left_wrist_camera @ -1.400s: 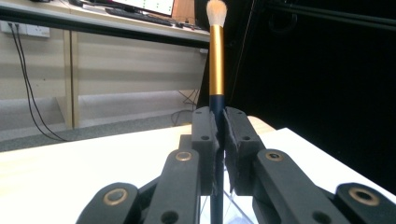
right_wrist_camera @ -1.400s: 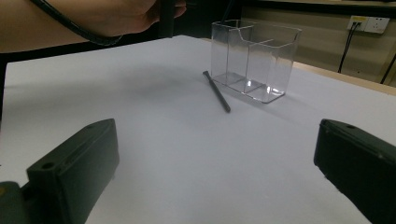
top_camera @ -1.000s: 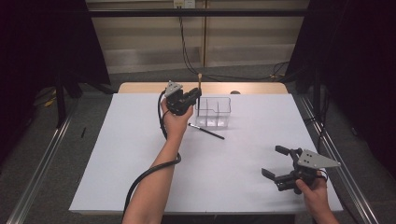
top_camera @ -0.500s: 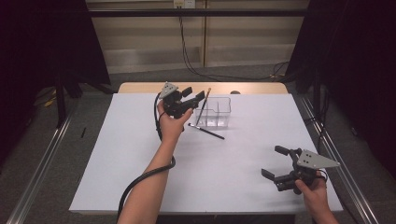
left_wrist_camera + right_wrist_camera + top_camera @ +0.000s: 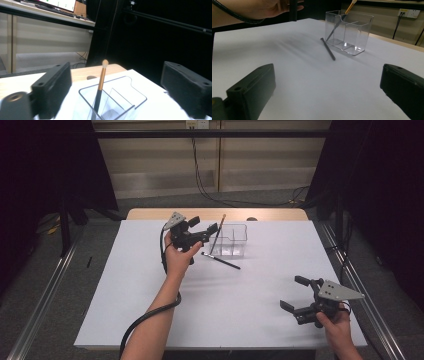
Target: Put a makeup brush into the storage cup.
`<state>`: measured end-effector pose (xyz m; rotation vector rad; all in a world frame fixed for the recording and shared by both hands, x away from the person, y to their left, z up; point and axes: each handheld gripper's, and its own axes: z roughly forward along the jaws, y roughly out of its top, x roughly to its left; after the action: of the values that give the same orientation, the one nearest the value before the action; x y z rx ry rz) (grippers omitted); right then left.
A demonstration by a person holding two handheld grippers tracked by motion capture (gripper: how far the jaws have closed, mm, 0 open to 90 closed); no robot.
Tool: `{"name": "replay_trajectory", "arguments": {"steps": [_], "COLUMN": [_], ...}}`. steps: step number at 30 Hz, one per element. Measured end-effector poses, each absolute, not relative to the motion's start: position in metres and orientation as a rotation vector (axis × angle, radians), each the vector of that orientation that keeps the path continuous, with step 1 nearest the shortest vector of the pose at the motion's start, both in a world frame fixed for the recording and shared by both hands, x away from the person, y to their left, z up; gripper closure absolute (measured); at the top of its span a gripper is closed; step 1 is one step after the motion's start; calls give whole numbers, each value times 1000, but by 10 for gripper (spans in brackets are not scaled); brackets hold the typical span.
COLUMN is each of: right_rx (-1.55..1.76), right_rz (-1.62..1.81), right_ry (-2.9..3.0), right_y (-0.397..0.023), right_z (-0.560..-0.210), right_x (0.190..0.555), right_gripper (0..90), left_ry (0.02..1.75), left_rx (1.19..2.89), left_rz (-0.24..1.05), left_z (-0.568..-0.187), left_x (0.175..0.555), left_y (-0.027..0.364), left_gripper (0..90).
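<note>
The left gripper (image 5: 200, 234) has just been opening; its fingers (image 5: 53, 87) stand wide apart, released, with nothing between them. The brush (image 5: 217, 234) leans tilted in the left compartment of the clear organizer (image 5: 234, 240) on the table (image 5: 240, 315). The right gripper (image 5: 300, 294) rests spread and empty. The right gripper view shows a black pen (image 5: 327, 48) lying just beside the organizer.

My grippers are black, left (image 5: 202, 234) and right (image 5: 299, 294), with grey three-cornered top plates, thick block jaws and black cables.
</note>
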<state>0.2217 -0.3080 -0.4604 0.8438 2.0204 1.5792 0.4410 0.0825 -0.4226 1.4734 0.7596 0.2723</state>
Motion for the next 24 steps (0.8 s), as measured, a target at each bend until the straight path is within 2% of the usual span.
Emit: {"name": "replay_trajectory", "arguments": {"steps": [6,24], "right_rx": [840,840], "right_rz": [1577,1576], "right_ry": [2023,2024], "right_y": [-308,-307], "right_z": [-461,-461], "right_x": [222,222], "right_gripper": [0,0], "left_ry": [704,669], "left_rx": [1506,1583], "left_rz": [271,263], "left_z": [-425,-442], "left_x": [436,415], "left_y": [88,110], "left_gripper": [0,0]}}
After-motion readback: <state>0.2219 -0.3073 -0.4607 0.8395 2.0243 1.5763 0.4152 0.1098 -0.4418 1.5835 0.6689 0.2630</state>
